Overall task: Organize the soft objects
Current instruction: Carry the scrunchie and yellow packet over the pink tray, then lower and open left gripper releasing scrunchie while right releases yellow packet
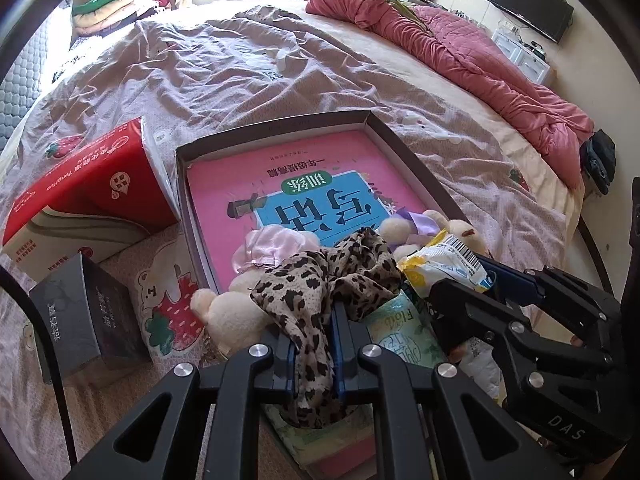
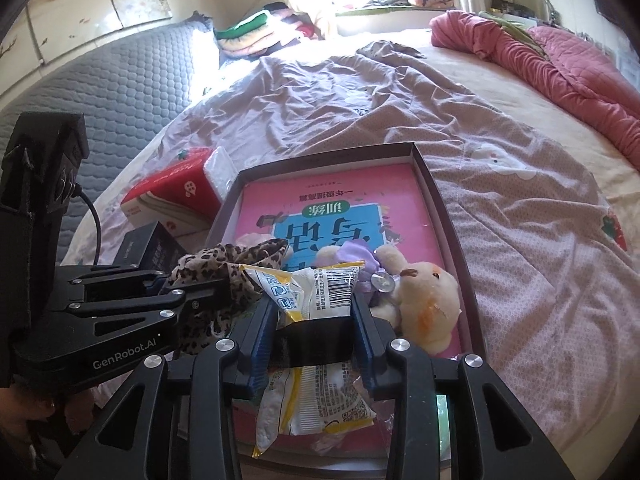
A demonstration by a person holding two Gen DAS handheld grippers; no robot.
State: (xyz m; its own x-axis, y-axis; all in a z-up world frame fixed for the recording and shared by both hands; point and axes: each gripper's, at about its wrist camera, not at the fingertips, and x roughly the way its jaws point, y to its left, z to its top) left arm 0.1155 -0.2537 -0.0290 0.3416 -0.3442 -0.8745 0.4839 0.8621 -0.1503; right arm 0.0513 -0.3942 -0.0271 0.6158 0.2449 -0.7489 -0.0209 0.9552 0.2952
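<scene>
My left gripper point(image 1: 313, 344) is shut on a leopard-print cloth point(image 1: 320, 280), held over the near end of a dark shallow box point(image 1: 276, 128) lined with a pink book point(image 1: 240, 184). My right gripper point(image 2: 314, 320) is shut on a yellow-and-white snack packet point(image 2: 316, 292), just right of the left gripper; the packet also shows in the left wrist view point(image 1: 440, 264). Cream plush toys lie in the box: one with a pink dress point(image 1: 236, 312), one with a purple bow point(image 2: 424, 300). A green wipes pack point(image 1: 400, 332) lies under the grippers.
A red tissue box point(image 1: 88, 192) and a black box point(image 1: 84, 316) sit on the bed left of the dark box. A crumpled pink quilt point(image 1: 460, 56) lies along the bed's right side. Folded blankets point(image 2: 256, 28) are stacked at the far left by the window.
</scene>
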